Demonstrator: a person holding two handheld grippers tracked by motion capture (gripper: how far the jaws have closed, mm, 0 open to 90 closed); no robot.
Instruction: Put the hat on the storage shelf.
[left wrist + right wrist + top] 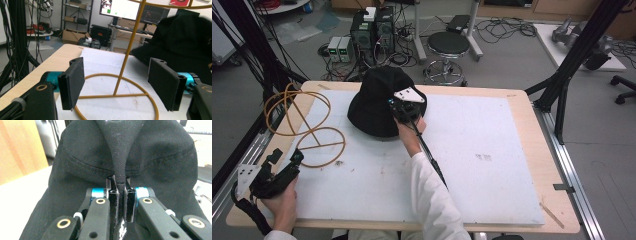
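A white board (pixel 472 165) is laid on the wooden counter (pixel 524 107), whose bare rim is left showing around it. Small dark marks (pixel 483 157) are noted on the board's right half. A stool (pixel 448 45) with a round black seat is placed on the floor beyond the counter's far edge. Two computer towers (pixel 372 30) are set to the left of the stool, with tangled cables (pixel 504 26) spread over the floor to its right. A lit monitor (pixel 120 8) is seen in the left gripper view, beyond the counter, and a cardboard box (pixel 72 36) is stood on the floor to its left.
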